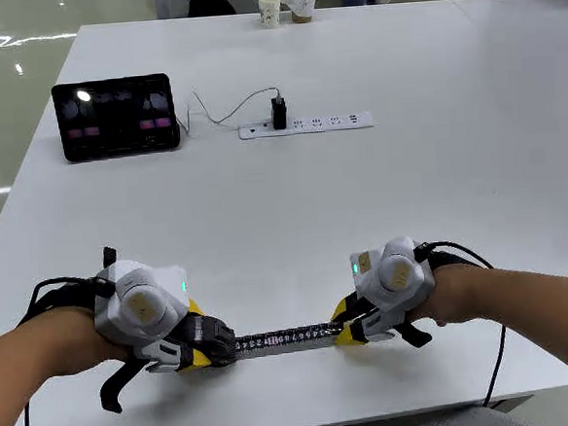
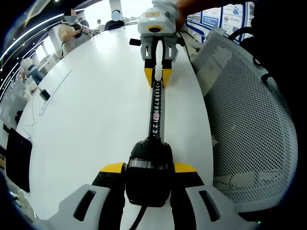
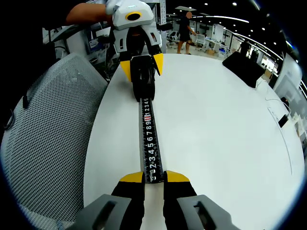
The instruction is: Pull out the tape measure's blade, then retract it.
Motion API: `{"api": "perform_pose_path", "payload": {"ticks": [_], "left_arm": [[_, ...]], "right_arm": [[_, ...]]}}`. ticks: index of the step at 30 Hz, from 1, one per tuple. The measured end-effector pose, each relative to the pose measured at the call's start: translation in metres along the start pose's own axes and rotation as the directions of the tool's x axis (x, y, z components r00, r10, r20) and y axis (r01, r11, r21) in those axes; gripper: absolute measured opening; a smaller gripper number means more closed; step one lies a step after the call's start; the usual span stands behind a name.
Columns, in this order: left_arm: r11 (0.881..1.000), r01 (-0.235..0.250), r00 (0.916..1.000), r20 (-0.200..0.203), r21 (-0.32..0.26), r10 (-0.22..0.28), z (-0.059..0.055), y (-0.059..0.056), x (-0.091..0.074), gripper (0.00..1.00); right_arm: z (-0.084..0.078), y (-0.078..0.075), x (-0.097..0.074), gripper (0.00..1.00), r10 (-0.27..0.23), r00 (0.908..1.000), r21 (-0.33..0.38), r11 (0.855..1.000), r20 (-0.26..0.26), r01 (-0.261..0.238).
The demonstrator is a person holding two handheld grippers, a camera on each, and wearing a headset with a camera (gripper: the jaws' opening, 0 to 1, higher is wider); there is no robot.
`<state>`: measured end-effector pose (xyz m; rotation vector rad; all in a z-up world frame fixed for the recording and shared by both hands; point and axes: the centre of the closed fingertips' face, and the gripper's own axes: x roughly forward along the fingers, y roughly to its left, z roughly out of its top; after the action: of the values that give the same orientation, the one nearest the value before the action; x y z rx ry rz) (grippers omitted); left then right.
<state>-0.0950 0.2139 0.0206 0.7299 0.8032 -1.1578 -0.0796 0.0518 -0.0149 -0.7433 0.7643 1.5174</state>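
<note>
The blade (image 1: 288,337) lies drawn out along the table's (image 1: 361,198) near edge.
The left gripper (image 1: 211,347) clamps the black tape measure case (image 1: 215,339); the right gripper (image 1: 349,327) pinches the blade's tip, jaws nearly closed. Farther back: tablet (image 1: 116,117), power strip (image 1: 307,126).

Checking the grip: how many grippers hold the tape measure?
2: the left gripper clamps the black tape measure case; the right gripper pinches the tip of its black numbered blade.

desk (image 1: 361,198): white, smooth, matt. case (image 2: 148,167): black plastic, slight sheen. blade (image 3: 149,139): dark satin, printed scale. chair (image 2: 254,120): grey perforated mesh. tablet (image 1: 116,115): glossy screen.
</note>
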Motion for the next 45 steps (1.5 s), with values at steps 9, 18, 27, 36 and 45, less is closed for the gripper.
{"api": "perform_pose_path", "payload": {"ticks": [9,18,27,36,45], "left_arm": [[1.000,-0.002,1.0000,-0.001,0.001,0.002,0.000,0.000,0.000,0.30],[1.000,-0.002,1.0000,-0.001,0.000,0.002,0.001,-0.001,0.000,0.30],[1.000,-0.001,1.0000,0.002,0.001,0.001,0.001,-0.001,0.001,0.30],[1.000,-0.001,1.0000,0.003,-0.001,0.001,0.001,-0.001,0.000,0.30],[1.000,0.000,1.0000,0.001,0.000,0.000,0.001,0.000,0.000,0.30]], "right_arm": [[-0.004,-0.001,-0.003,0.11,-0.001,1.0000,0.008,1.000,-0.002,0.002],[-0.008,-0.001,-0.006,0.11,-0.001,1.0000,0.004,1.000,-0.006,0.001],[-0.010,-0.001,-0.007,0.11,-0.003,1.0000,0.002,1.000,-0.008,0.003],[-0.012,-0.002,-0.008,0.10,-0.001,1.0000,-0.002,1.000,-0.007,0.001],[-0.014,-0.003,-0.009,0.11,0.003,0.9999,0.005,1.000,-0.010,-0.002]]}}
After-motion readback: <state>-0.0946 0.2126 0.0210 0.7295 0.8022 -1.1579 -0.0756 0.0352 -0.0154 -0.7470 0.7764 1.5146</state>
